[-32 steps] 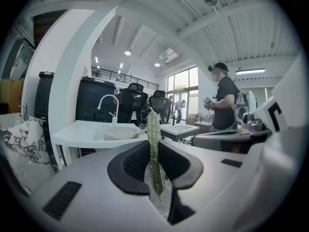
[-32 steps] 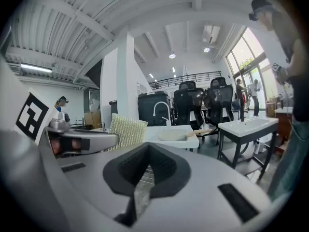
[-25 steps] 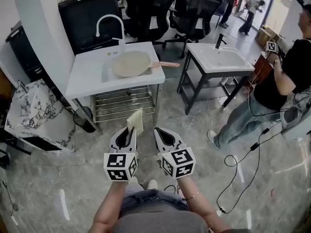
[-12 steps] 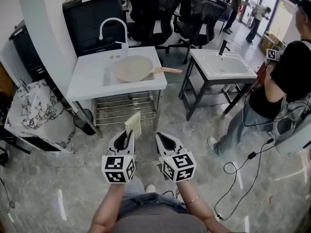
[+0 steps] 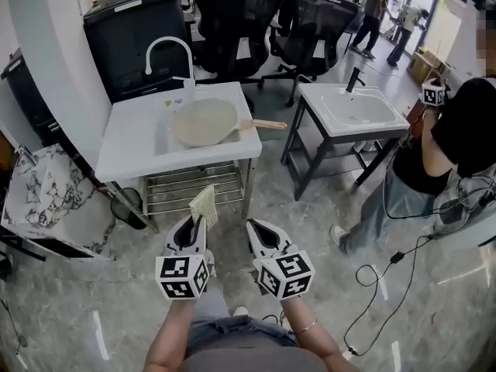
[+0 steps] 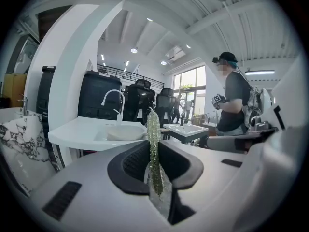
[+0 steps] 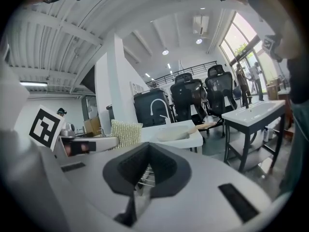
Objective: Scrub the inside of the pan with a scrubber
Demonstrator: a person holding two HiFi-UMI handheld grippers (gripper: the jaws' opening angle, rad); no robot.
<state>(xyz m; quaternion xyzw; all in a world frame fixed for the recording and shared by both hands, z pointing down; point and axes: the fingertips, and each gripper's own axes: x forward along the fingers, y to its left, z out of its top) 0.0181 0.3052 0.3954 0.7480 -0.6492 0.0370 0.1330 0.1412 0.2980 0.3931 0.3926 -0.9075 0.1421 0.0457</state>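
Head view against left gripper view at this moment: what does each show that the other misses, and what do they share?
Only the head view: the wire rack under the sink table, the wearer's forearm, and the broad face of the scrubber. Only the left gripper view: the ceiling light, and the left gripper up close, jaws shut on the scrubber seen edge-on. Both: the scrubber, the pan lying in the white sink, the faucet and a person standing nearby.

All three views toward the sink (image 5: pixel 132 138)
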